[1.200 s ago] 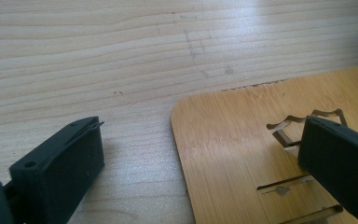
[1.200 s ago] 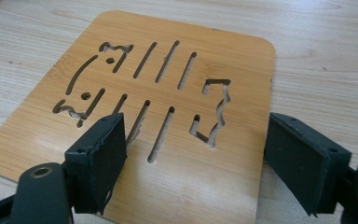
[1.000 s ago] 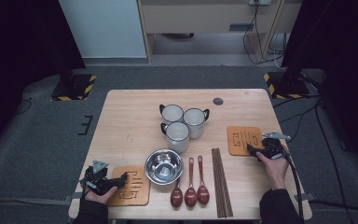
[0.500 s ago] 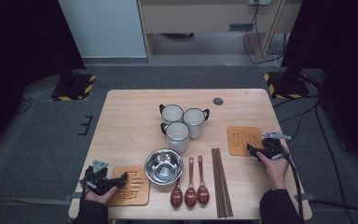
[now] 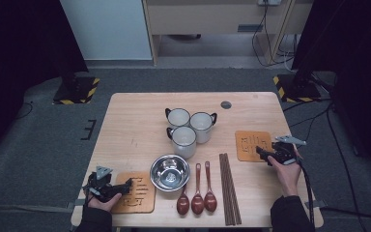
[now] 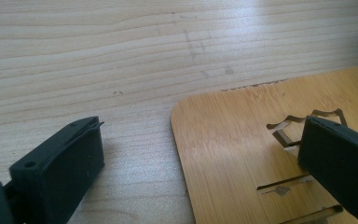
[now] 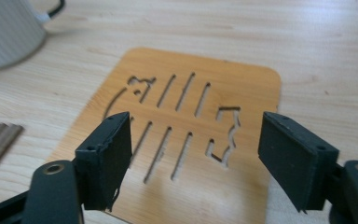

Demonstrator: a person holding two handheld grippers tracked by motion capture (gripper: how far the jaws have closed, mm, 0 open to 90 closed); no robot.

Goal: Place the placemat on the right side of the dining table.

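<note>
My right gripper point(image 7: 193, 154) has just narrowed its jaws a little, still unclenched over the right coaster point(image 7: 186, 135) beside the chopsticks point(image 5: 229, 188), so I judge a grasp is near.

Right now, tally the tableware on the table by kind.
Mugs: 3
Bowl: 1
Spoons: 3
Trivets: 2
Chopstick bundle: 1
Total: 10
</note>
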